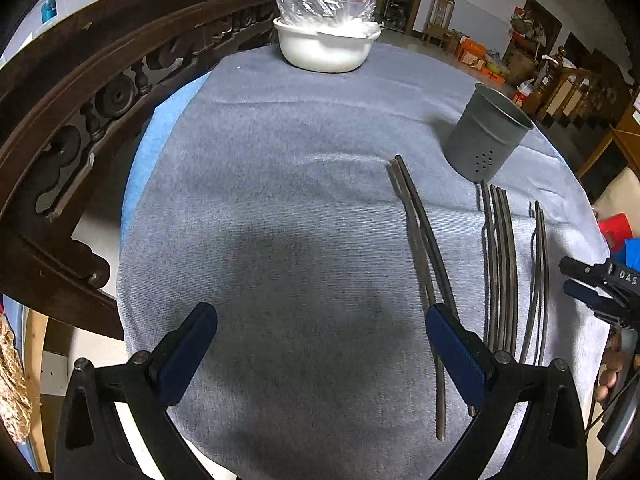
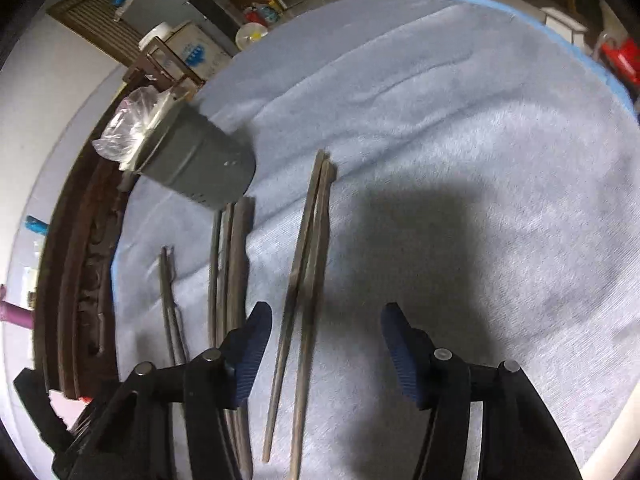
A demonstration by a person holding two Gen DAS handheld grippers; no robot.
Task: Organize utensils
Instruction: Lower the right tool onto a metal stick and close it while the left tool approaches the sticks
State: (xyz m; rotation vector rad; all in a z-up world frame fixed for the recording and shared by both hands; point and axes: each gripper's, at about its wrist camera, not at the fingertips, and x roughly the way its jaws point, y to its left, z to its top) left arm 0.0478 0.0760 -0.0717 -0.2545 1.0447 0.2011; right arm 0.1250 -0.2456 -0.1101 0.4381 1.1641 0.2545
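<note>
Right wrist view: rightmost chopstick pair [image 2: 308, 280] flat on grey cloth [image 2: 460, 140], between spread, empty fingers of right gripper [image 2: 326, 344]. Judged light, stiff, thin, liable to roll; best pinched near mid-length, both sticks together. Two further chopstick groups [image 2: 232, 272] just left, near grey perforated holder [image 2: 200, 168], standing empty as far as visible. Left gripper [image 1: 320, 344] likewise wide apart, holding nothing. Soft wrinkled cloth offers some grip. White bowl [image 1: 326, 50] at far edge; carved wooden chair back [image 1: 100, 100] alongside; cluttered room beyond.
</note>
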